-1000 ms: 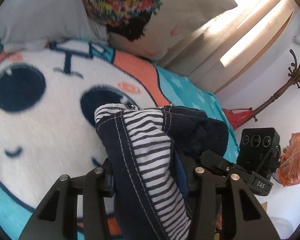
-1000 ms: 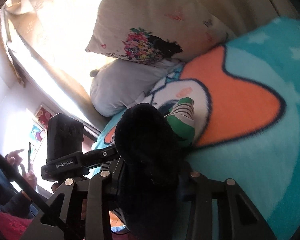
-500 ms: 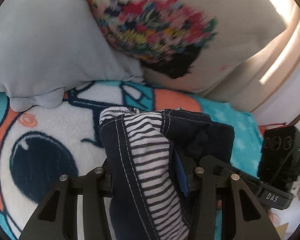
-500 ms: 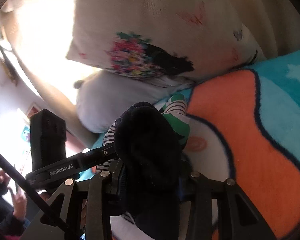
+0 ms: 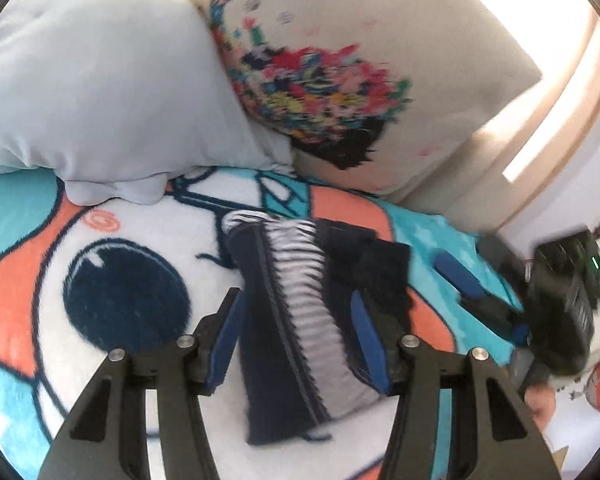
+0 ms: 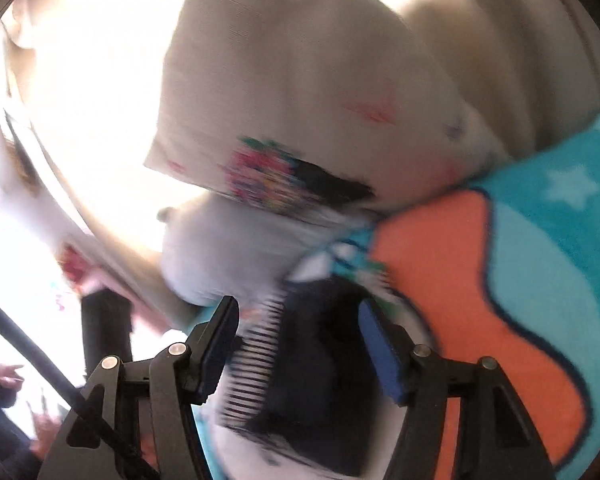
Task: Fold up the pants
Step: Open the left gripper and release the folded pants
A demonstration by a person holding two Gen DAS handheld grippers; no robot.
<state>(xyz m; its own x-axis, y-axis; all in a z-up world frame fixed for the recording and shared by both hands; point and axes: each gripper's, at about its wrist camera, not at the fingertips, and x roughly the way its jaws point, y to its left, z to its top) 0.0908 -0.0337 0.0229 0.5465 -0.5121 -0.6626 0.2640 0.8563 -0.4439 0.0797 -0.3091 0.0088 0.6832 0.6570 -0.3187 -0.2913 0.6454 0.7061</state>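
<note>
The pants (image 5: 300, 320) are a folded dark navy bundle with a black-and-white striped lining, lying on the cartoon blanket (image 5: 112, 292). My left gripper (image 5: 296, 312) is open, its blue pads on either side of the bundle and apart from it. In the right wrist view the same bundle (image 6: 308, 364), blurred, lies between the spread fingers of my open right gripper (image 6: 296, 316). The right gripper also shows in the left wrist view (image 5: 500, 304), open, at the bundle's right.
A grey pillow (image 5: 100, 92) and a cream pillow with a floral print (image 5: 340, 80) lean at the bed's head just beyond the pants. The bed edge and curtain are at the right. A person sits low left in the right wrist view (image 6: 4, 384).
Both grippers carried the pants toward the pillows, then opened; the bundle now lies released on the blanket.
</note>
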